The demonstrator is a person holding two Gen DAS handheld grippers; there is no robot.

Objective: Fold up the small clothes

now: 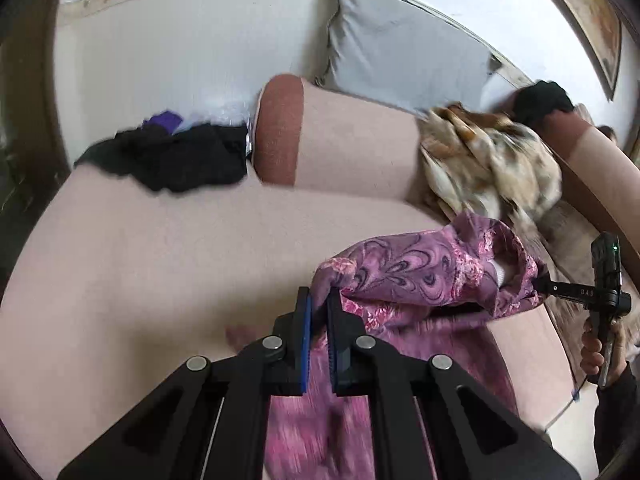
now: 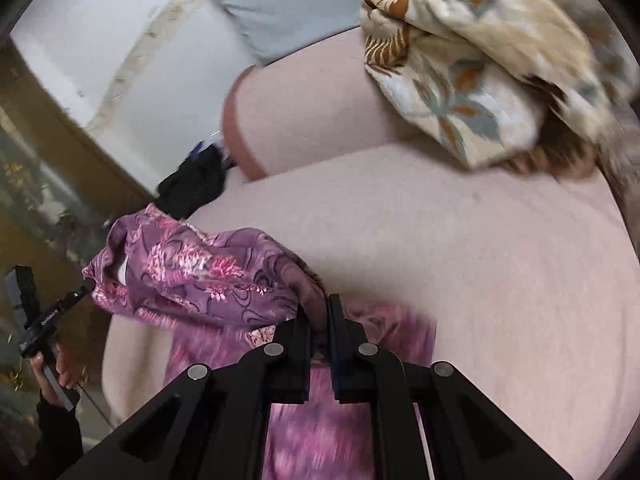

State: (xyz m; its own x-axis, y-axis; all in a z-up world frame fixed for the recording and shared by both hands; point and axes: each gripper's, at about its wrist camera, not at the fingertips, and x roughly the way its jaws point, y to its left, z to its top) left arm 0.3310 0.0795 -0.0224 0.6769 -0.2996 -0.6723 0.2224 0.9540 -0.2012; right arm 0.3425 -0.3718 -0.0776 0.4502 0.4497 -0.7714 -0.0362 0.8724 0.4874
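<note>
A purple and pink patterned garment (image 1: 420,272) hangs lifted above a pale pink sofa seat (image 1: 180,248). My left gripper (image 1: 319,306) is shut on one top corner of it, cloth pinched between the blue pads. In the right wrist view my right gripper (image 2: 319,312) is shut on the other top corner of the same garment (image 2: 208,276). The cloth stretches between the two grippers and its lower part hangs down, blurred. The other gripper (image 1: 604,280) with the hand holding it shows at the right edge of the left wrist view.
A black garment pile (image 1: 172,156) lies at the sofa's far left by the armrest (image 1: 276,132). A beige floral blanket (image 1: 492,164) is heaped at the right. A grey cushion (image 1: 396,52) leans on the backrest. Bare pink seat (image 2: 460,248) spreads ahead.
</note>
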